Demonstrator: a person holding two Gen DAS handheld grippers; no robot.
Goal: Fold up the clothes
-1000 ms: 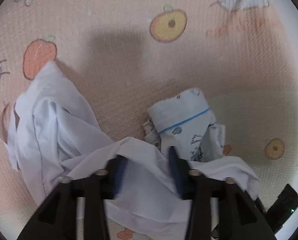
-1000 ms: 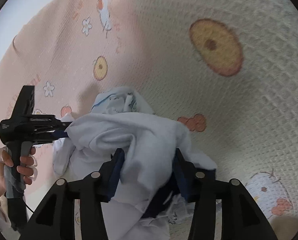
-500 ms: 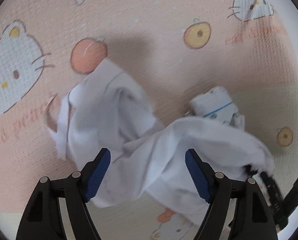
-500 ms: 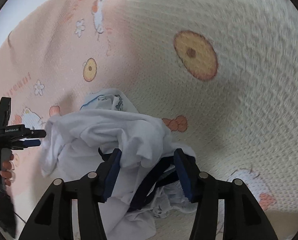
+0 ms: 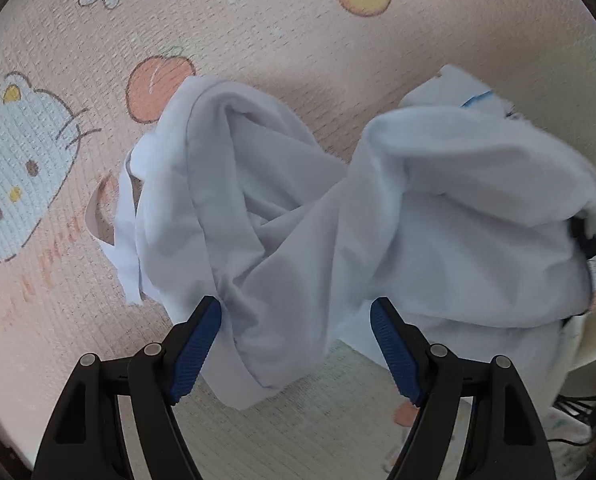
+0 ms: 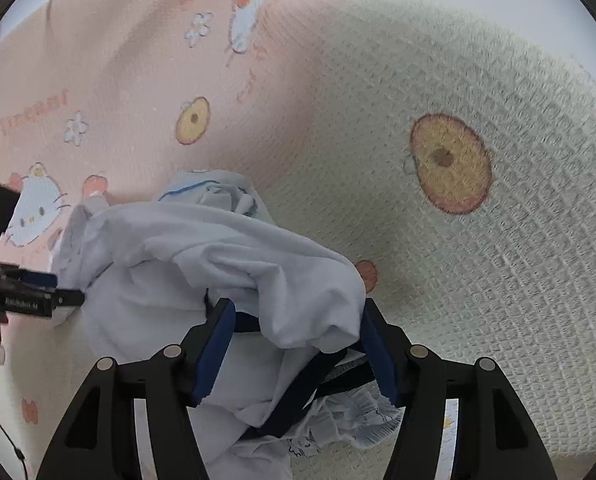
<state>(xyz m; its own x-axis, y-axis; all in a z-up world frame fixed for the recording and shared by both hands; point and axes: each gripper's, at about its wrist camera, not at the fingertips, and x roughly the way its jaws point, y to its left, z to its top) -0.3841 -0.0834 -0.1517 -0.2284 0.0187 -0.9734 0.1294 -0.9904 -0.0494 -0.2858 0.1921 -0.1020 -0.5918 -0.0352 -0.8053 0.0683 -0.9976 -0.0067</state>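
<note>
A white garment (image 5: 282, 216) is seen crumpled in a loose heap on the pink cartoon blanket (image 5: 258, 32). Under it, a white printed piece with a blue stripe (image 6: 202, 192) and a dark blue strap (image 6: 298, 392) are partly hidden.

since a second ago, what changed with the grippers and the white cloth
Both let go. The left gripper, shut on the white garment a second ago, has opened. The right gripper has just been opening; cloth lies loose between its pads. The garment slumped onto the printed blanket. The patterned piece behind stayed put.
</note>
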